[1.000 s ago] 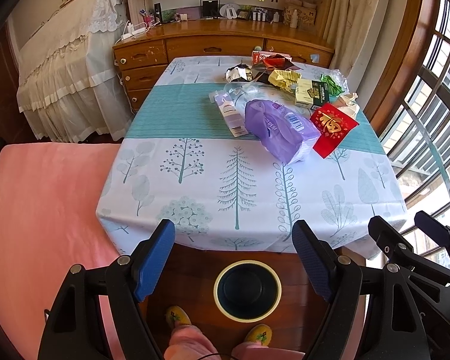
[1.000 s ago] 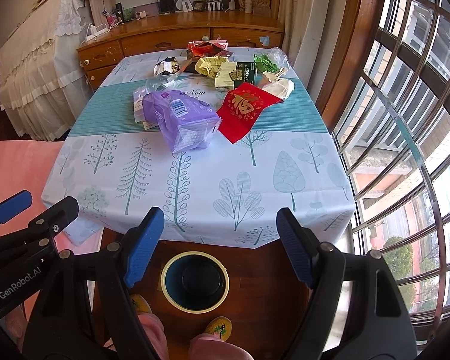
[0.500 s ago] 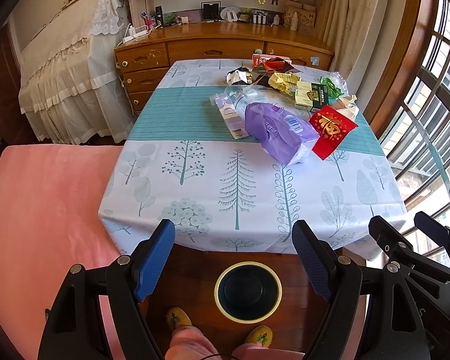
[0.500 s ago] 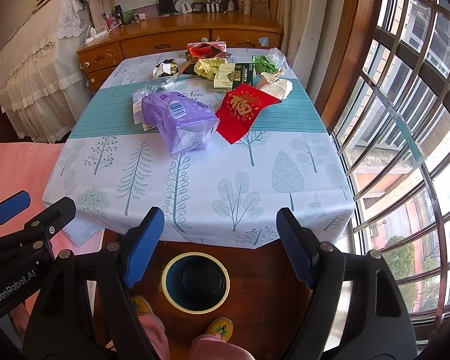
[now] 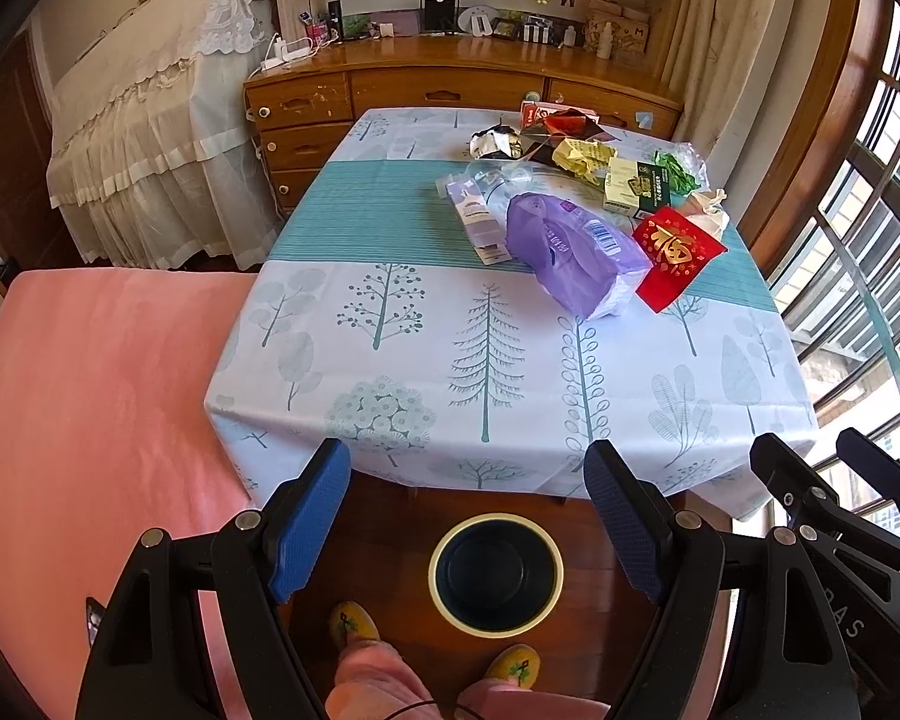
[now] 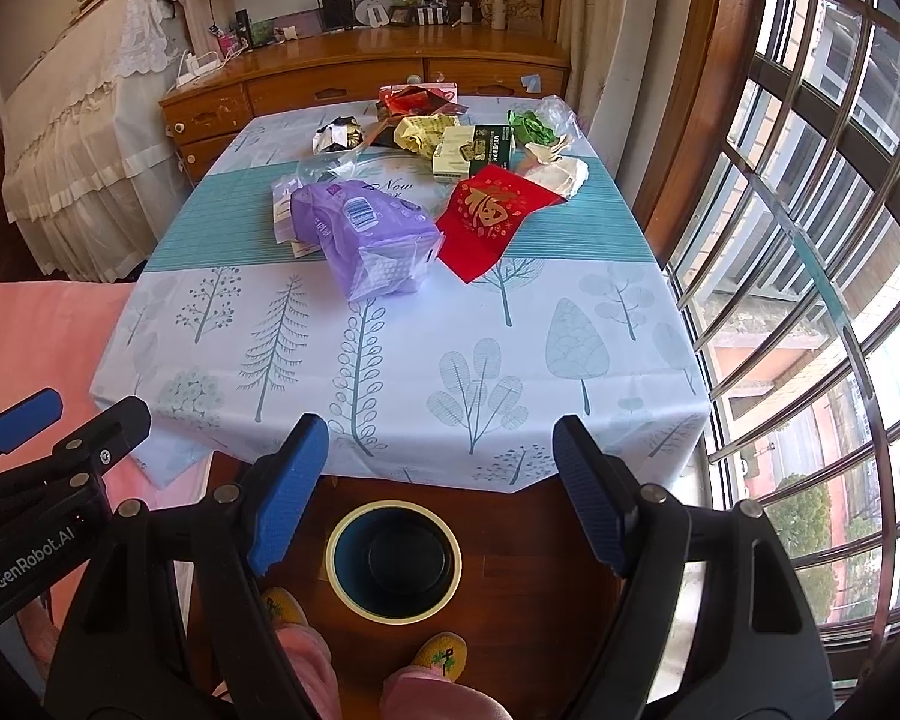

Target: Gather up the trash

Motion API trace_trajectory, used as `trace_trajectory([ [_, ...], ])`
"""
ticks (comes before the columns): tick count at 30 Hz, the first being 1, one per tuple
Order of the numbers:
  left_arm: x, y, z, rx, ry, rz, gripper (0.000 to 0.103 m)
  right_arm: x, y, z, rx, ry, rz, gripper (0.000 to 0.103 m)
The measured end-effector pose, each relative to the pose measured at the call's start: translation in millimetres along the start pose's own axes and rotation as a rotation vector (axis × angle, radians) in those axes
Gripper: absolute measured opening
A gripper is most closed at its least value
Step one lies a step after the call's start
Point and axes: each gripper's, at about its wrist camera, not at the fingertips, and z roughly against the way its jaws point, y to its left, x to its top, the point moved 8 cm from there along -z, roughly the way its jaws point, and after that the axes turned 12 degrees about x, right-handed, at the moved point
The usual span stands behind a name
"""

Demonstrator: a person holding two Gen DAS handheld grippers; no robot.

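Two grippers hang side by side above the near edge of the table [image 5: 390,360], both w/ jaws spread wide & nothing between them; left gripper [image 5: 468,468] sits over the bin [image 5: 496,576], right gripper [image 6: 441,450] likewise, w/ the left one's black frame showing at the lower left of the right wrist view; bin is a dark round tub w/ pale yellow rim, on the wood floor just in front of the table, betw. the table edge & the person's yellow slippers [image 5: 354,621]; trash lies in a loose heap on the far right part of the tree-print cloth, well apart from both grippers; nearest piece is a purple plastic pack [image 6: 363,231], w/ a red packet w/ gold character [image 6: 489,219] just beside it on the right; behind them a white & green box [image 6: 474,150], a yellow crumpled wrapper [image 6: 417,132], a silver foil wrapper [image 6: 336,135], a green wrapper [image 6: 531,126], a red box [image 6: 417,96] at the far edge; clear plastic & a pale sachet [image 5: 477,219] lie left of the purple pack; wooden dresser [image 5: 450,90] stands beyond the table; pink bedcover [image 5: 90,420] to the left; barred window [image 6: 810,240] to the right.
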Motion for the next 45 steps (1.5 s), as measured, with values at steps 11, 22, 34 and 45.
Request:
trace_trajectory([
  [11,-3,4,3,0.013,-0.002,0.008,0.082,0,2,1,0.002,-0.003,-0.001,0.076],
  [22,12,11,6,0.045,0.019,0.011,0.081,12,21,3,0.05,-0.016,0.021,0.076],
  [34,91,29,-37,-0.013,0.109,-0.067,0.081,85,41,-45,0.156,0.047,0.107,0.076],
  [45,166,23,-135,-0.095,0.224,-0.18,0.076,157,47,-163,0.185,0.199,0.15,0.076],
])
